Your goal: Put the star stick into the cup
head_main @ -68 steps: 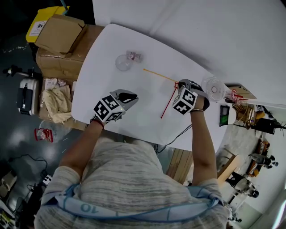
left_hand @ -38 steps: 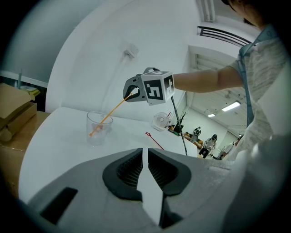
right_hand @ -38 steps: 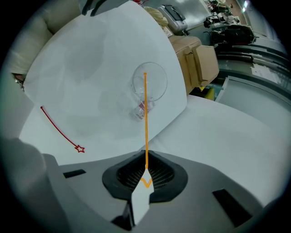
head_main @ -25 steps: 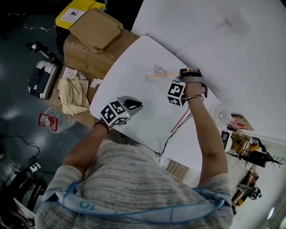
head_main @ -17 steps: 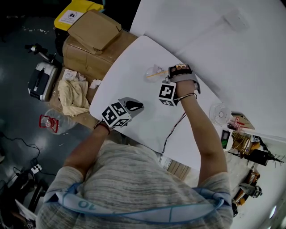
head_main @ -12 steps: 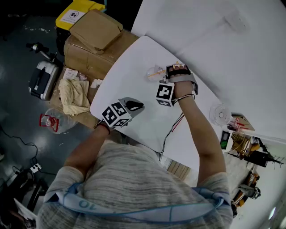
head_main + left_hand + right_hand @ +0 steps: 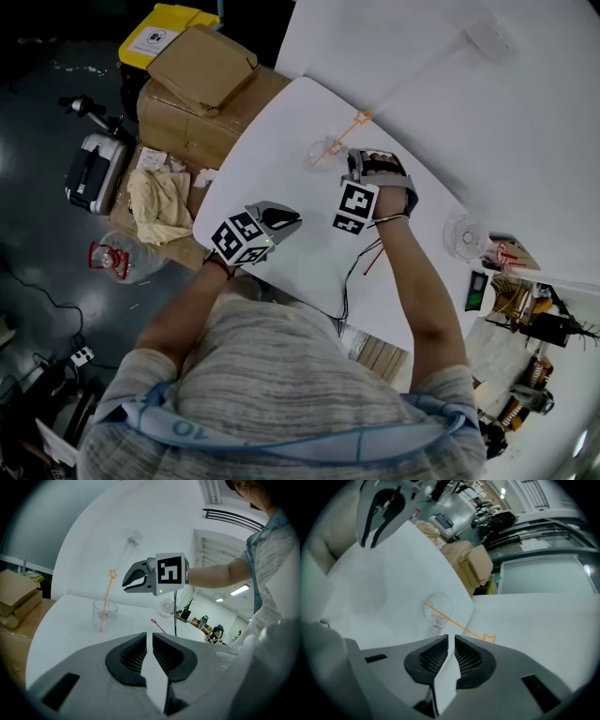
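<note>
Two grippers hover over the white table [image 7: 281, 178], and neither one holds anything. The orange star stick [image 7: 343, 137] already stands in the clear cup [image 7: 322, 152]. Its lower end rests inside the glass and its long axis leans out over the rim. In the head view the star tip points toward 1 o'clock from the cup. In the left gripper view the stick rises nearly upright with the star on top, tipped slightly toward 1 o'clock. In the right gripper view it crosses the cup and runs out toward 4 o'clock.

The right gripper [image 7: 353, 161] sits just beside the cup at its 4 o'clock, clear of both stick and glass. Its jaws are drawn almost together, with a thin slit between the pads and nothing in it. The left gripper [image 7: 291, 218] waits well apart at the cup's 7 o'clock, near the table edge, with its jaws likewise nearly closed on nothing.

A red stick [image 7: 157, 626] lies flat on the table beyond the right forearm. A second clear cup [image 7: 464, 236] stands at the far right, and cardboard boxes [image 7: 202, 70] sit off the table at 11 o'clock.
</note>
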`<state>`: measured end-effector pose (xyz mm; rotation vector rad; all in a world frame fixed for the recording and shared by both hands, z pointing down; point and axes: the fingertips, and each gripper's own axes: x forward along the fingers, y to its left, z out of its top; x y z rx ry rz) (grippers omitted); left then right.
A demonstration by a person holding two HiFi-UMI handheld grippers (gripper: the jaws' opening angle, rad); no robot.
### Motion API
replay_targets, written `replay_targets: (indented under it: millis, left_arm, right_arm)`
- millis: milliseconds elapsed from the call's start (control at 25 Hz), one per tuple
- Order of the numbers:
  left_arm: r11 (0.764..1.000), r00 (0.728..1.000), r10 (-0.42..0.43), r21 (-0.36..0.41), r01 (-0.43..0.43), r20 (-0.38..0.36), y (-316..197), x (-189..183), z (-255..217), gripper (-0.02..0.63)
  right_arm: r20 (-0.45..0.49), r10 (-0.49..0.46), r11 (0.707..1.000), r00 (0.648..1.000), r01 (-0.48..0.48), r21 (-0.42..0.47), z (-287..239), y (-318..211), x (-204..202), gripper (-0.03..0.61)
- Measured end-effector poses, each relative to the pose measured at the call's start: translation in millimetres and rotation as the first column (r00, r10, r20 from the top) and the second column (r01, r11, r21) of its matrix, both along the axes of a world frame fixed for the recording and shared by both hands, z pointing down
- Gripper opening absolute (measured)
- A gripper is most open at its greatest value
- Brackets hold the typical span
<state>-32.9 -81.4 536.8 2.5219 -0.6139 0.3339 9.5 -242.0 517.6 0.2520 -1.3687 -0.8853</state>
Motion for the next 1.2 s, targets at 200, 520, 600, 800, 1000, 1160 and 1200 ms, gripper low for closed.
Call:
replay_targets:
  millis: [200,520,600,800,1000,1160,1200]
  left_arm:
    - [1.000,1.000,0.006,0.028,-0.006,-0.001,-9,5,-11,0.038]
    - [0.998,1.000,0.008,0.066,-0.006,-0.029,-23,18,-36,0.038]
    - [0.997,0.999,0.016,0.075,-0.014,-0.033,-26,21,-41,0.038]
    - [0.996,0.998,0.018,0.088,-0.013,-0.053,-38,29,-54,0.038]
    - [0.994,0.999,0.000,0.107,0.006,-0.054,-59,32,-63,0.038]
    - [0.995,0.999,0.004,0.096,0.000,-0.044,-67,39,-57,0.038]
    - [0.996,0.999,0.012,0.092,-0.008,-0.040,-68,43,-54,0.037]
  right_arm:
    - [0.305,0.223,0.974,0.926,-0.204,-0.094,-22,5,10,0.023]
    - [0.670,0.478,0.867,0.568,-0.429,-0.255,-79,16,68,0.023]
    - [0.714,0.519,0.830,0.471,-0.478,-0.288,-87,22,92,0.023]
    - [0.759,0.613,0.701,0.219,-0.594,-0.395,-84,42,166,0.023]
    - [0.696,0.693,0.492,-0.188,-0.583,-0.647,-53,62,239,0.021]
    - [0.572,0.699,0.345,-0.428,-0.499,-0.795,-17,79,278,0.021]
    - [0.547,0.701,0.319,-0.458,-0.484,-0.815,-8,82,284,0.021]
